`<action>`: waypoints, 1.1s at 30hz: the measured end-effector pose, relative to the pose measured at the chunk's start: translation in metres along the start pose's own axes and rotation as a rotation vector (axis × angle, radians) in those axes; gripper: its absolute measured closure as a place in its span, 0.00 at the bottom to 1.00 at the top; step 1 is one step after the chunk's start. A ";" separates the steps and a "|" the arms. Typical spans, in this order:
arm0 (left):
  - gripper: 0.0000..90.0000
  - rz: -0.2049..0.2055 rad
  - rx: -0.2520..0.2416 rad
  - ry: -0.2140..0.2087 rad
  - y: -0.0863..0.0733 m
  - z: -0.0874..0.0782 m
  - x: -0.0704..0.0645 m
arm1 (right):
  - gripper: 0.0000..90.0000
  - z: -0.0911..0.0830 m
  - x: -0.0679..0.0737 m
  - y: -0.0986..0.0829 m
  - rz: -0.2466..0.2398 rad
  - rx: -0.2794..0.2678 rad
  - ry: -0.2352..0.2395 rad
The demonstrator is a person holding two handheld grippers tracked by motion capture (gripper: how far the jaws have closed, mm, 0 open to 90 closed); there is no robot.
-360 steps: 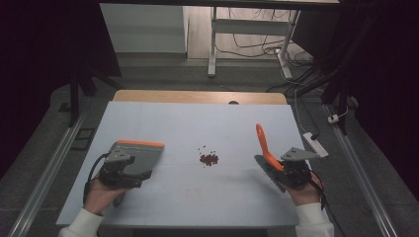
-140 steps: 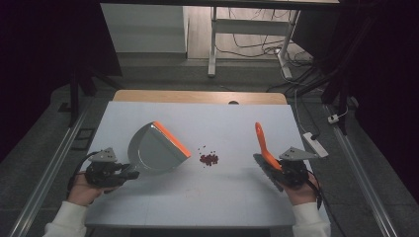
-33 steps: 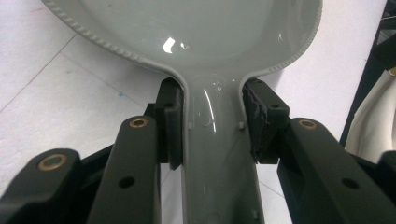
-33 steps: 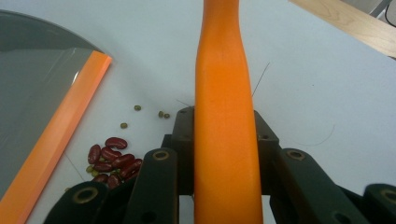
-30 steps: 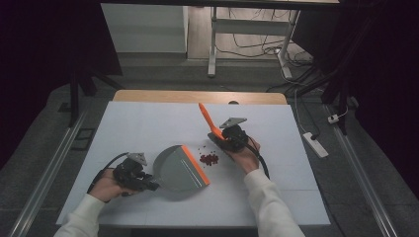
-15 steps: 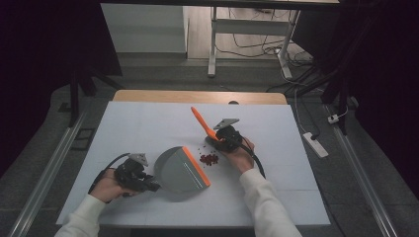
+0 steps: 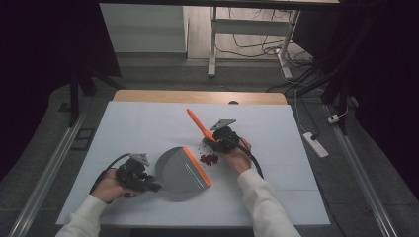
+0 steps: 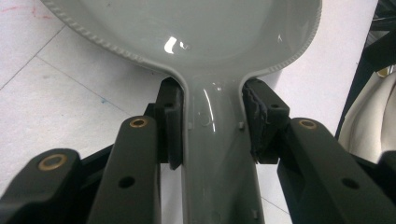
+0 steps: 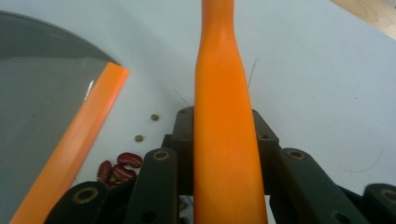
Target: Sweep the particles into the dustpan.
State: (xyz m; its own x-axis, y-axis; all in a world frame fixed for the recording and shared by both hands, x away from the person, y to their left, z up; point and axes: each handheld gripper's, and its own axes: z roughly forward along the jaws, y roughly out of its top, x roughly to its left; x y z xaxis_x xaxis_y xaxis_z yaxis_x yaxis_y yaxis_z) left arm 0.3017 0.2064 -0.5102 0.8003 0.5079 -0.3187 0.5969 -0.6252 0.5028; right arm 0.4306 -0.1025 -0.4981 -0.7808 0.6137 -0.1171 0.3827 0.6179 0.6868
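Observation:
A grey dustpan with an orange lip lies on the white table; my left gripper is shut on its grey handle. A small pile of red beans sits just right of the lip, and several red beans with a few small green ones show beside the orange edge in the right gripper view. My right gripper is shut on an orange brush handle that slants up and to the left; the same handle runs between the jaws. The brush head is hidden.
The white table has bare surface all around the pile; a wooden strip runs along its far edge. A white power strip lies off the right edge. Metal rails flank the table, and a desk frame with cables stands behind.
Over the earlier frames the left gripper swung the dustpan in beside the beans. The right gripper brought the brush from the table's right side to just behind the pile, tilting its handle leftward.

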 end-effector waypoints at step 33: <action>0.69 -0.013 -0.004 -0.009 -0.001 0.002 0.000 | 0.78 0.001 0.053 0.005 -0.055 -0.017 0.125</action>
State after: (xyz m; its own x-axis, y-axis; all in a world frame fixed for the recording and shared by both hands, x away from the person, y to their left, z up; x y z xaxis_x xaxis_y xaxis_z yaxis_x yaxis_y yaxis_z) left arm 0.3015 0.2055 -0.5122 0.7928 0.5110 -0.3323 0.6073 -0.6158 0.5020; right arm 0.3914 -0.0669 -0.5017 -0.8561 0.5126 -0.0657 0.3297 0.6397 0.6943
